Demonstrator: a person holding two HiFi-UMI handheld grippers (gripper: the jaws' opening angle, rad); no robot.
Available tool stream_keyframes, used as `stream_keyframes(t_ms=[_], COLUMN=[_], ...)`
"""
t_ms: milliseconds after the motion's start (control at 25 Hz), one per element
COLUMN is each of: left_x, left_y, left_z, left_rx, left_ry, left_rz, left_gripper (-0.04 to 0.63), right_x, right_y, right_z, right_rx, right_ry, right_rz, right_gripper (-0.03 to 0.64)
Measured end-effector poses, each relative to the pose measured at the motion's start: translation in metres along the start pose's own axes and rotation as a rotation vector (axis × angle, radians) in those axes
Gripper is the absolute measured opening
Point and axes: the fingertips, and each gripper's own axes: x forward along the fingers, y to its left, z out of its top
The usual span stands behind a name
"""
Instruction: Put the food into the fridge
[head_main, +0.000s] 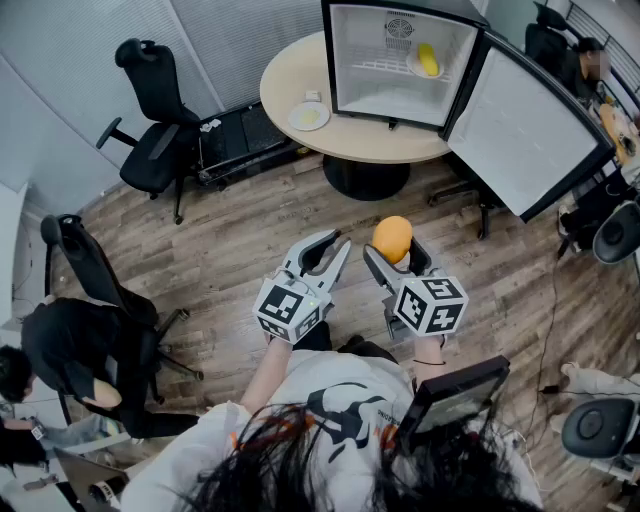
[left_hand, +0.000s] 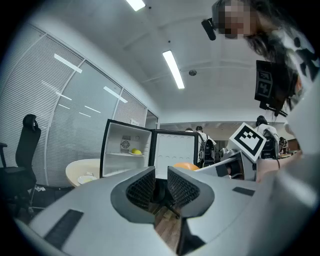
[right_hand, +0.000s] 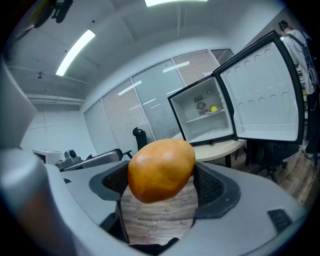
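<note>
An orange mango (head_main: 392, 238) is held between the pads of my right gripper (head_main: 393, 250), which is shut on it above the wood floor. In the right gripper view the mango (right_hand: 161, 169) fills the space between the jaws of that gripper (right_hand: 160, 187). My left gripper (head_main: 330, 250) hovers just left of it, jaws a narrow gap apart with nothing between them (left_hand: 160, 186). Ahead, a small fridge (head_main: 342, 60) stands on a round table (head_main: 290, 85) with its door (head_main: 520, 130) swung open to the right. A yellow food item (head_main: 427, 60) lies on the fridge shelf.
A white plate (head_main: 308, 116) with yellow food sits on the table left of the fridge. A black office chair (head_main: 150, 110) and a black case (head_main: 235, 140) stand at the left. Another chair (head_main: 90, 270) and a seated person (head_main: 70, 360) are at the near left. More chairs stand at the right.
</note>
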Motion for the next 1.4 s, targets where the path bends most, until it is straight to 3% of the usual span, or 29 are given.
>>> stream_keyframes(t_ms=[680, 1400], left_x=[0.010, 0.052], left_y=[-0.005, 0.049], left_z=[0.008, -0.005], left_rx=[0.035, -0.001], left_ry=[0.006, 0.043], left_rz=[0.002, 0.018], left_gripper=[0.074, 0.074], right_x=[-0.001, 0.058], right_y=[-0.011, -0.031], right_z=[0.006, 0.020], right_rx=[0.049, 0.070], right_ry=[-0.016, 0.024], right_rz=[0.053, 0.080], right_gripper=[0.399, 0.399])
